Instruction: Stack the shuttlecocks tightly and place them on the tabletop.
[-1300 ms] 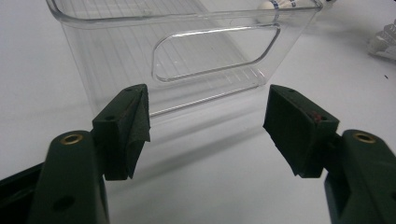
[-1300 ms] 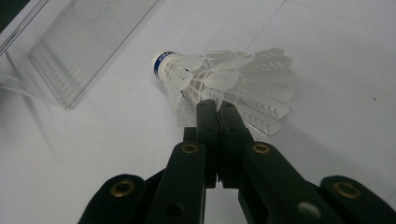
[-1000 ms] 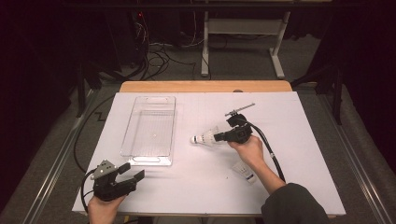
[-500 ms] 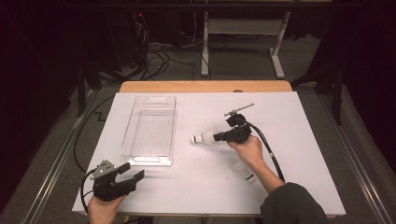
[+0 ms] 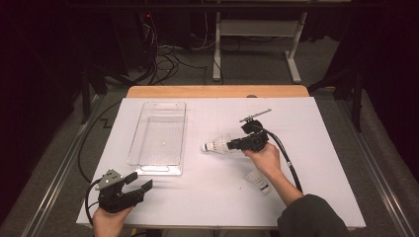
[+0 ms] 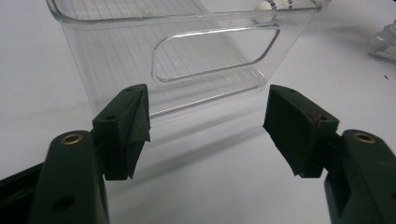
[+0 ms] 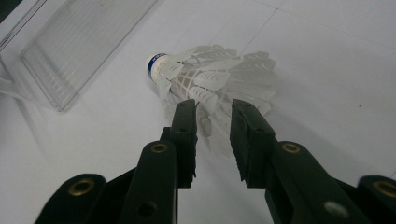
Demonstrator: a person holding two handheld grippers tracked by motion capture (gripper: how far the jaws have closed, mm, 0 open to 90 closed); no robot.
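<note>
A white table (image 5: 316, 197) bears a clear tray (image 5: 159, 136) and two shuttlecocks (image 5: 217, 145) (image 5: 258, 181).

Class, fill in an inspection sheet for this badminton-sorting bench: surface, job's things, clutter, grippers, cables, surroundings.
Surface: white sheet over a wooden table, flat and clean.
Job's things: clear plastic tray left of centre, nothing in it; shuttlecock lying on the sheet, cork toward the tray; second shuttlecock lying by the right forearm.
Clutter: nothing seen.
Grippers: left gripper open, facing the tray's end wall, holding nothing; right gripper with jaws that have just been opening, the shuttlecock's feather skirt between them.
Cables: black cable trailing from the right gripper; loose cables on the floor behind.
Surroundings: dark room, white metal frame beyond the table.
</note>
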